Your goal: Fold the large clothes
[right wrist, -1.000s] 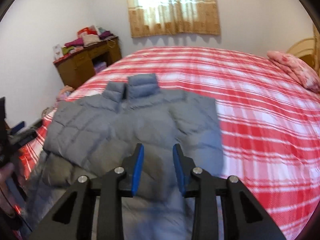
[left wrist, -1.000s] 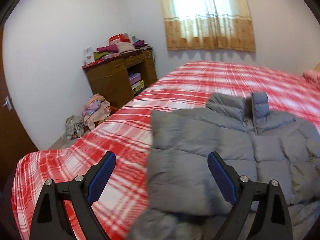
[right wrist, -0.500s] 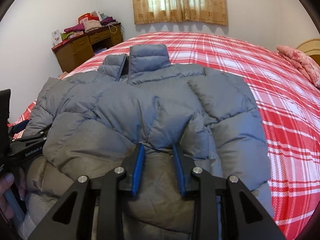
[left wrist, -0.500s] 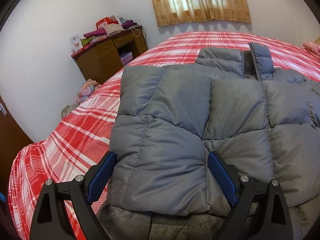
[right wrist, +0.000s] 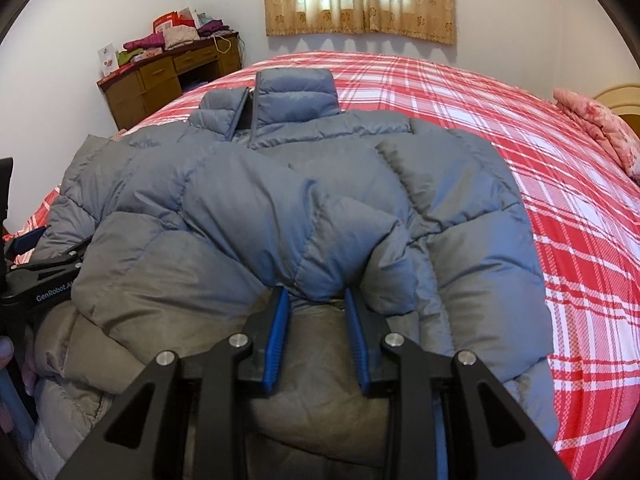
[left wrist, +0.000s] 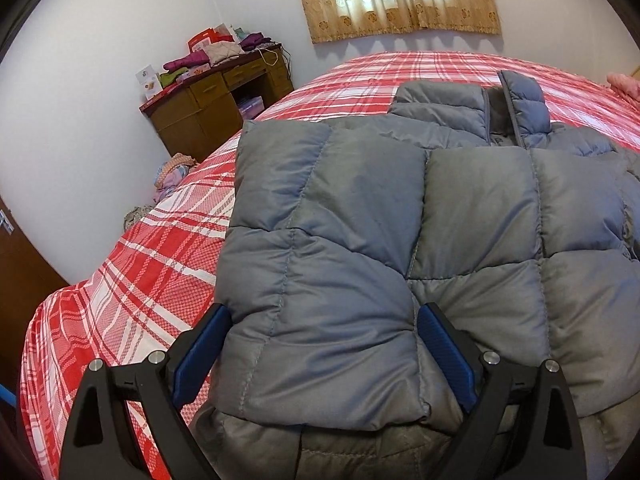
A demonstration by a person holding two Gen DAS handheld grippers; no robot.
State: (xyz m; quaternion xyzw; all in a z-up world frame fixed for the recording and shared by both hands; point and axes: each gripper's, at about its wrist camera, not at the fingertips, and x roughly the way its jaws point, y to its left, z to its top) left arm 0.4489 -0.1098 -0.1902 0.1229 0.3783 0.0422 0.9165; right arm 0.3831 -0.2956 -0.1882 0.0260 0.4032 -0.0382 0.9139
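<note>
- Left wrist view: my left gripper stands spread wide, its blue pads on either side of the nearer edge of the folded grey puffer jacket. The padded panel bulges up between them; whether the pads press it I cannot tell, and I judge they do not.
- The jacket lies straight ahead of this gripper on the red plaid bed, its long axis running away from me to the collar at the far end.
- Against a second ago, the jacket was smaller and farther off; now it fills the view and its edge sits between my pads.
- Right wrist view: my right gripper stands narrow, pinching a fold of the same jacket at its near edge. The cloth bunches up just beyond the tips.
- From here the collar lies dead ahead and the left gripper sits off to the left, level with mine.
- Both grippers are equally near the edge, so I judge the coming fold goes forward, towards the collar.
- Earlier the jacket lay flatter below; now it crowds my tips.
</note>
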